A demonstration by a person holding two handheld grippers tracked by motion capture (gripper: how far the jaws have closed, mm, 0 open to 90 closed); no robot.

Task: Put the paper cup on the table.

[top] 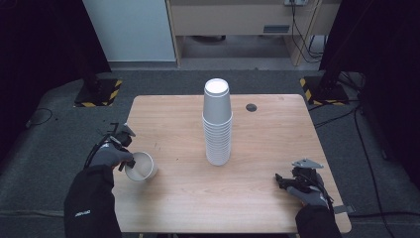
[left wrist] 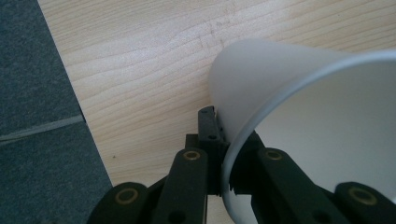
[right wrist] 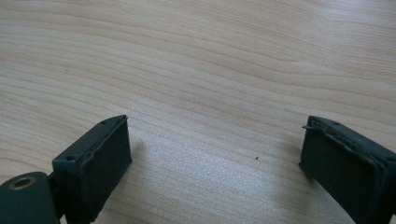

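- Two black jaws of the left gripper (left wrist: 224,154) are clenched on the rim of a white cup (left wrist: 322,121), one jaw outside the wall and one inside it.
- Seen from above, that cup (top: 140,166) is tilted, its mouth turned toward the person, at the table's near left edge, with the left gripper (top: 125,159) at its left side.
- A gloved left hand (top: 110,155) in a dark sleeve holds this gripper.
- Far apart stand the jaws of the right gripper (right wrist: 215,163), released, with bare wood between them and nothing held.
- From the high view the right gripper (top: 281,180) lies low over the table's near right corner, carried by the gloved right hand (top: 308,193).
- Near the table's (top: 173,208) middle a tall stack of white cups (top: 217,124) stands upside down, well apart from both grippers.
- Behind the stack, a small dark round hole (top: 251,107) sits in the tabletop.
- Grey carpet (top: 44,163) surrounds the table.
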